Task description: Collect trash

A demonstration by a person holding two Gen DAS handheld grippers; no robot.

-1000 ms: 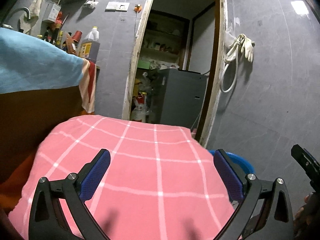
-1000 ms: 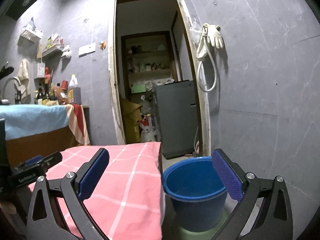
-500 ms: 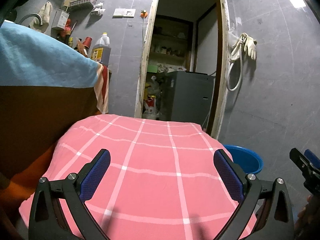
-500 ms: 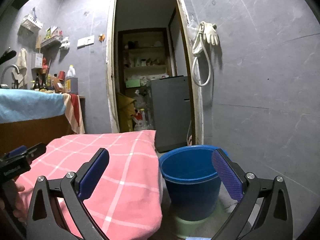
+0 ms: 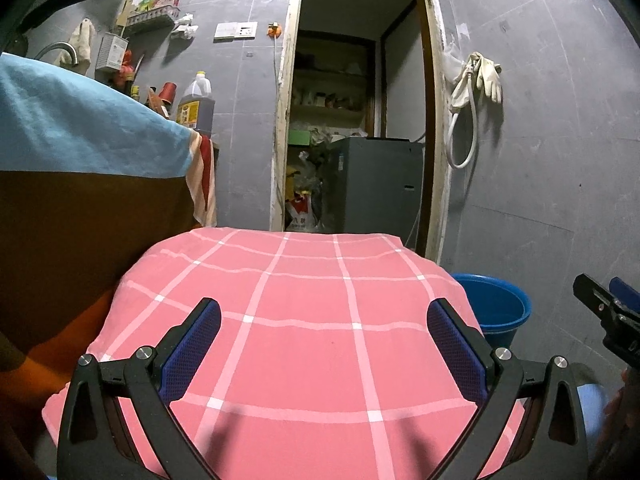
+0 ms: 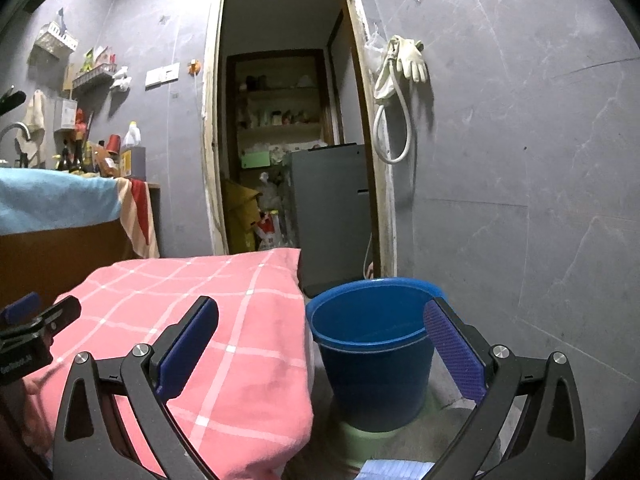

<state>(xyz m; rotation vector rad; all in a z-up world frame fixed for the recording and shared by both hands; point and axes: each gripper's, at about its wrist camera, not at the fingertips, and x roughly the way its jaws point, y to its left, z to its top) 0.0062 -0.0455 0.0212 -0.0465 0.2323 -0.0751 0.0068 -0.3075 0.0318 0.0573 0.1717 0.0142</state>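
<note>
While the left wrist view looks over a pink checked cloth (image 5: 320,340), the left gripper (image 5: 320,344) stands with fingers wide apart, holding nothing; a blue bucket (image 5: 500,308) sits just beyond the cloth's right edge. From the right wrist view, the right gripper (image 6: 320,344) is likewise spread and unloaded, the bucket standing on a green base (image 6: 360,438) between its fingers. No trash can be made out.

Soft pink checked cloth (image 5: 304,344); glossy blue plastic bucket (image 6: 376,364).

A pink cloth (image 5: 312,340) with white checks, a blue bucket (image 6: 376,356), grey tiled walls (image 6: 520,160).
</note>
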